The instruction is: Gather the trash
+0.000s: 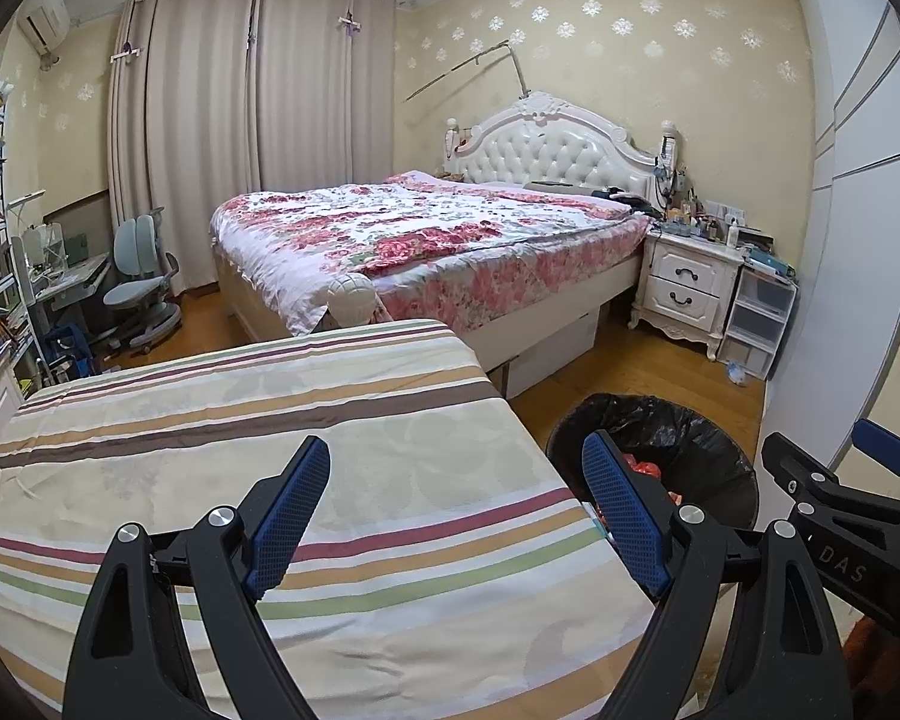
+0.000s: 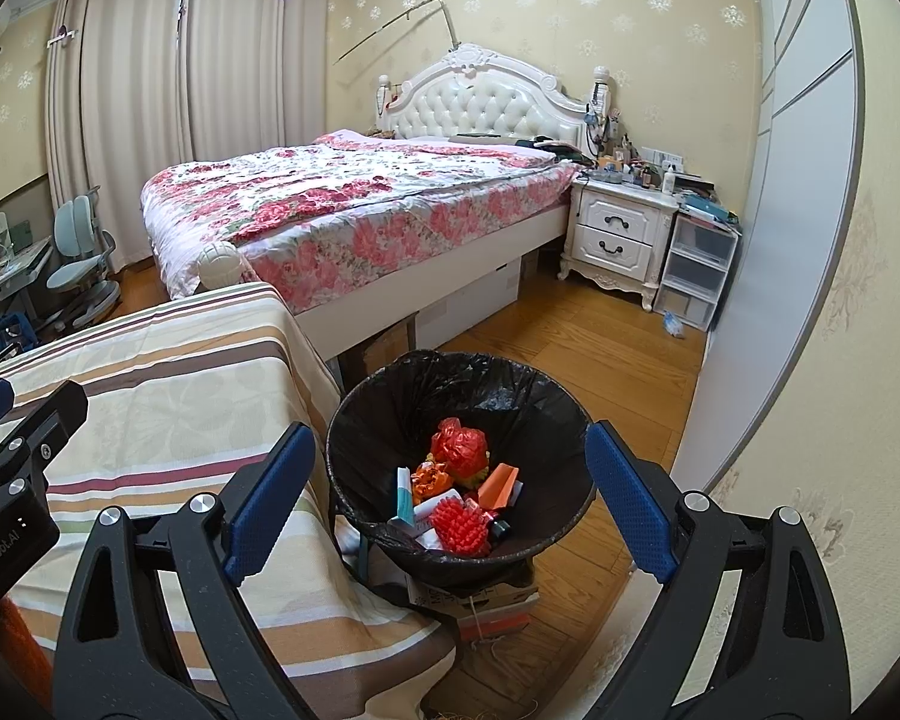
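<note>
Lined with a black bag, the bin (image 2: pixel 459 468) is seen on the floor just beside the striped worktop (image 2: pixel 168 396), standing on a small box. Inside the bin, trash is gathered at the bottom: a red crumpled bag (image 2: pixel 459 444), a red spiky ball (image 2: pixel 462 525), an orange wrapper (image 2: pixel 501 483) and a white-and-teal packet (image 2: pixel 405 495). The right claw (image 2: pixel 450 498) is held above the bin, its blue pads spread wide with nothing between them. The left claw (image 1: pixel 456 516) is held over the worktop edge beside the bin, its pads likewise spread wide and holding nothing; in its view the bin (image 1: pixel 660 438) is partly hidden behind the right-hand pad. Beyond the bin, a bed (image 2: pixel 354 198) with a floral cover is seen, and a white nightstand (image 2: pixel 621 234) stands beside the bed's head. A small blue-white scrap (image 2: pixel 673 324) lies on the floor near the drawers next to the nightstand, well apart from the bin.
</note>
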`<state>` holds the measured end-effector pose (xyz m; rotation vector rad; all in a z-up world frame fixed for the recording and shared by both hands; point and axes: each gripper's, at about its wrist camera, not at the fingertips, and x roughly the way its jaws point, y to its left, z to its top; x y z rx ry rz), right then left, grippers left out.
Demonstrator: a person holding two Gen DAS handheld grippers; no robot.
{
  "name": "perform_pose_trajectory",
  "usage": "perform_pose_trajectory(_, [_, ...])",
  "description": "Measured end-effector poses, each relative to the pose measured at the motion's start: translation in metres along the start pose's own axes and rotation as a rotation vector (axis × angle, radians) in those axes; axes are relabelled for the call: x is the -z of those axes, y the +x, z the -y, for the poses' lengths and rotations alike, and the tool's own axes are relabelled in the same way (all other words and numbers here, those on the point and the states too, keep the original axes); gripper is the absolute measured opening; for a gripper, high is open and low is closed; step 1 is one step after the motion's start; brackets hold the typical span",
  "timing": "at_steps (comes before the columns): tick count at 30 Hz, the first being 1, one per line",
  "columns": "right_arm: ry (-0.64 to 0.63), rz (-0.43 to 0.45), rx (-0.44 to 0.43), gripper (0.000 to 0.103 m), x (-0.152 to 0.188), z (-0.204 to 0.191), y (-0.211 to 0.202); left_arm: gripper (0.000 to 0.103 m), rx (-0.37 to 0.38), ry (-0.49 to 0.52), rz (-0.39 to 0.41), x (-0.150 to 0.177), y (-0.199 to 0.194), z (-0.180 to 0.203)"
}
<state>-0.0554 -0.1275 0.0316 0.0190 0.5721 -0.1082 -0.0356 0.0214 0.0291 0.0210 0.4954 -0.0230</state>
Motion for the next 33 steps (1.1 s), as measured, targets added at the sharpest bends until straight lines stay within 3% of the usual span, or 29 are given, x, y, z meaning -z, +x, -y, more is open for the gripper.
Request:
perform_pose_trajectory(11, [-0.001,0.0,0.0,0.089,0.0,-0.001,0.0,0.084,-0.019,0.014,0.034,-0.001,-0.003,0.0])
perform_pose_trajectory(33, [-0.013,-0.009,-0.012,0.089,0.011,-0.006,0.002,0.084,-0.038,0.005,0.021,0.0,0.002,-0.017])
